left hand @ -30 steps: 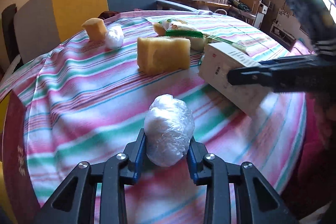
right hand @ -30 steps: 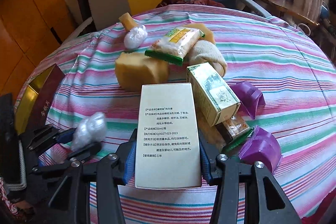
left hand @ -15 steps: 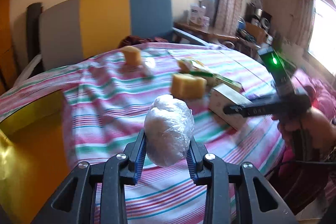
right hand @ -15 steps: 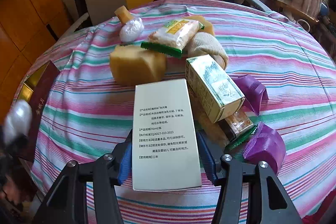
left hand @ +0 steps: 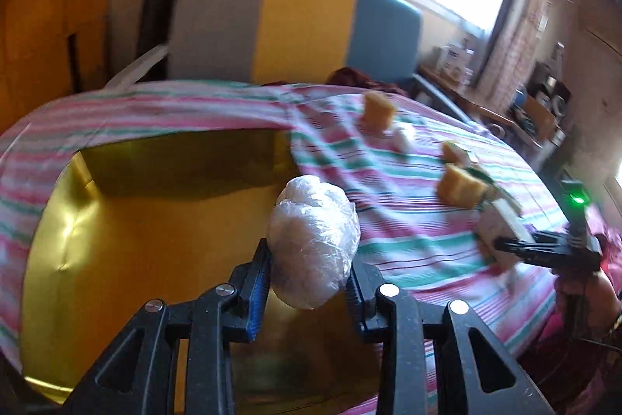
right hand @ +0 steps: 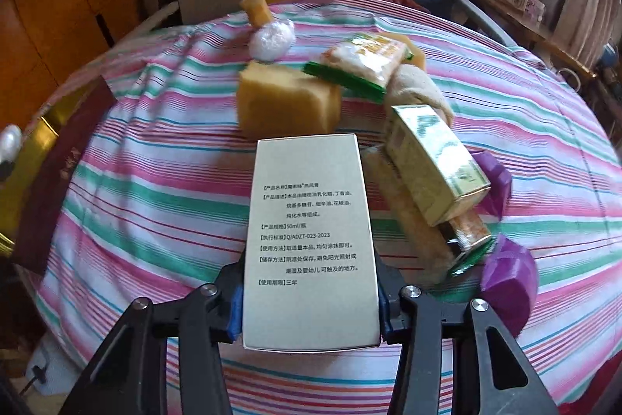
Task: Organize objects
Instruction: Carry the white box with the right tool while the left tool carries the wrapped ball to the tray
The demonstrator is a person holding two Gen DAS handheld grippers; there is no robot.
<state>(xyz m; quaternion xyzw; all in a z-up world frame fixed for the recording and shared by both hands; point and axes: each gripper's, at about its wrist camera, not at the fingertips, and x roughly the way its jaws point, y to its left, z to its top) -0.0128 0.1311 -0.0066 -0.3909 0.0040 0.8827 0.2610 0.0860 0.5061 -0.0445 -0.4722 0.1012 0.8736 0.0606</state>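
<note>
L gripper (left hand: 307,275) clamps plastic-wrapped ball (left hand: 313,244) over gold box (left hand: 128,220); slick wrap could slip out early. R gripper (right hand: 307,302), jaws closing, pinches white carton (right hand: 309,240) above striped tablecloth (right hand: 155,189); may crush it.

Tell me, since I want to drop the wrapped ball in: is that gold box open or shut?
Open. In the left wrist view the gold box shows its bare inner walls and floor, no lid over it, below the plastic-wrapped ball.
</note>
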